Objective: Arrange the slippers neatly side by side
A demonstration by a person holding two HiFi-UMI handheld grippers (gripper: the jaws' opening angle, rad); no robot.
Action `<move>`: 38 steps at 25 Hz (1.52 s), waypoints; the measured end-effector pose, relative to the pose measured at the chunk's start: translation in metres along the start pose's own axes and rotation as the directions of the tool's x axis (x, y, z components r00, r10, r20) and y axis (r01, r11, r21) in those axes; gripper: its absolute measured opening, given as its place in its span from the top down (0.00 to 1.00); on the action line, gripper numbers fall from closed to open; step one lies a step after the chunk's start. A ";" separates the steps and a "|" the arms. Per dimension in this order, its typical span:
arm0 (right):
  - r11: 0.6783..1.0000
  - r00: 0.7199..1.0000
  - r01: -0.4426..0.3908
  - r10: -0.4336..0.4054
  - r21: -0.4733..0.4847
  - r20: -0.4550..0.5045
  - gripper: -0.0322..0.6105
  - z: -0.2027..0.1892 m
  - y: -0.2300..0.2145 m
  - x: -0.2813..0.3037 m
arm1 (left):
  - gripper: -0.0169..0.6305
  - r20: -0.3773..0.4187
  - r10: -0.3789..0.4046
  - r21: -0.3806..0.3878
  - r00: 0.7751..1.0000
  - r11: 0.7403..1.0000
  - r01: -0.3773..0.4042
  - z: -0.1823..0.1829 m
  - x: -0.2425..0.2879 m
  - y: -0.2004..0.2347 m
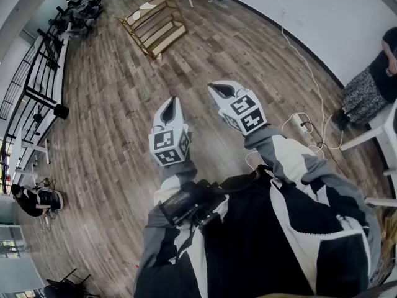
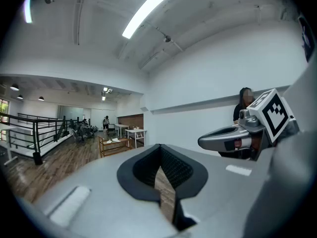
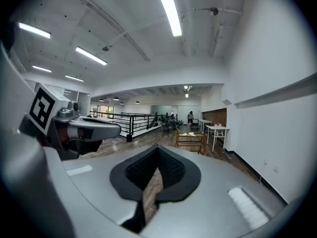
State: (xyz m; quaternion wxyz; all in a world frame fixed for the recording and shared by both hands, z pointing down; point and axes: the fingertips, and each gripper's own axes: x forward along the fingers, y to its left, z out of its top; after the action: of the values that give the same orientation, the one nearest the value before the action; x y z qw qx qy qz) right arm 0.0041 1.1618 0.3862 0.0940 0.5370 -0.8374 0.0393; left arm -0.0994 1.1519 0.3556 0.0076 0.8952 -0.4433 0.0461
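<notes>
Now the left gripper (image 1: 172, 103) and right gripper (image 1: 219, 90) hang side by side above the floor (image 1: 111, 117), fingers of each pressed together on nothing. Well ahead stands a wooden rack (image 1: 166, 38) bearing pale things (image 1: 146, 6), too small to tell as slippers, far from both sets of fingers.

A plank floor (image 1: 111, 104) is stretching across the room, and a low wooden rack (image 1: 153, 27) is standing on it, apart from the white wall (image 1: 322, 11). A black railing (image 1: 37, 73) is running along the floor's left edge. A white cable (image 1: 308, 73) is trailing along the floor beside the wall toward a power strip (image 1: 302, 124). A person (image 1: 372, 82) in patterned clothing is sitting at the right edge. A long ceiling light (image 3: 168, 6) is glowing overhead, and white tables (image 3: 216, 131) are standing by the far wall.
</notes>
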 end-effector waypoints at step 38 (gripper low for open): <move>1.000 1.000 -0.011 0.011 0.017 -0.005 0.94 -0.013 -0.022 0.010 | 0.96 -0.060 0.014 0.004 0.998 1.000 -0.014 -0.023 0.019 -0.002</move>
State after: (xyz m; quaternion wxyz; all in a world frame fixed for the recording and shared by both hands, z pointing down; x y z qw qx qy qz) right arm 0.0213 1.1464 0.4004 0.0912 0.5331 -0.8397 0.0483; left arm -0.0882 1.1390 0.3808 0.0190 0.8903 -0.4489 0.0740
